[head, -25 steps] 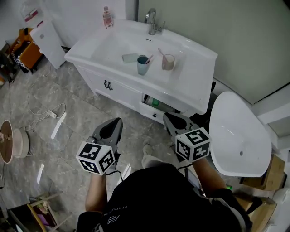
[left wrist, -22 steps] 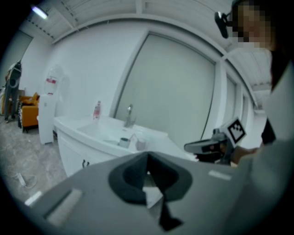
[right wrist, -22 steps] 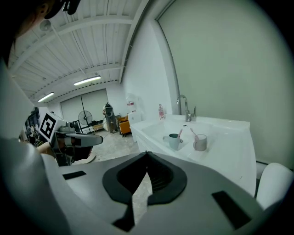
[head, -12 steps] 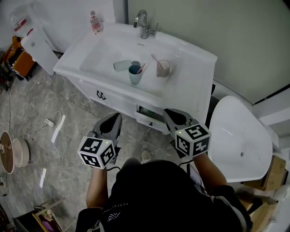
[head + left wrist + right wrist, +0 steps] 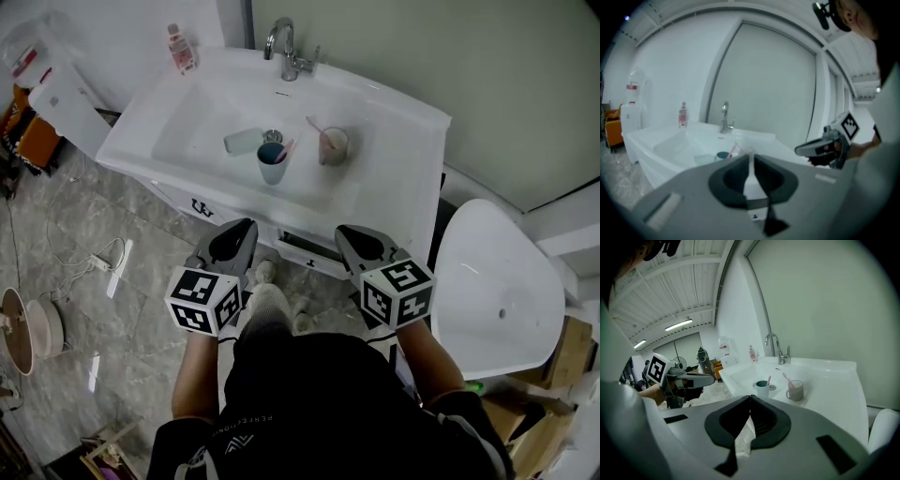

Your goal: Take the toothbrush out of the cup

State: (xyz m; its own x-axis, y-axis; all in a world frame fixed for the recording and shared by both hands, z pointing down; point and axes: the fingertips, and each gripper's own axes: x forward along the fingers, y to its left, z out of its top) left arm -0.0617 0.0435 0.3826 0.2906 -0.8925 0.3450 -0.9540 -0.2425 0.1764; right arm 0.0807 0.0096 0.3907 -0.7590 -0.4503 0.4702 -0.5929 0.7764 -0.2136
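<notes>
Opening left tool point(image 5: 245, 228) slightly, nothing between; right tool point(image 5: 346, 232) clenched, empty.

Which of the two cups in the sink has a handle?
The beige cup, on the right; the blue cup to its left is a plain tumbler with no handle.

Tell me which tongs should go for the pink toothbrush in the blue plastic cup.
Left, probably. The left tongs, opening and empty, sit nearer the blue plastic cup and its pink toothbrush; the right tongs line up with the beige mug instead.
</notes>
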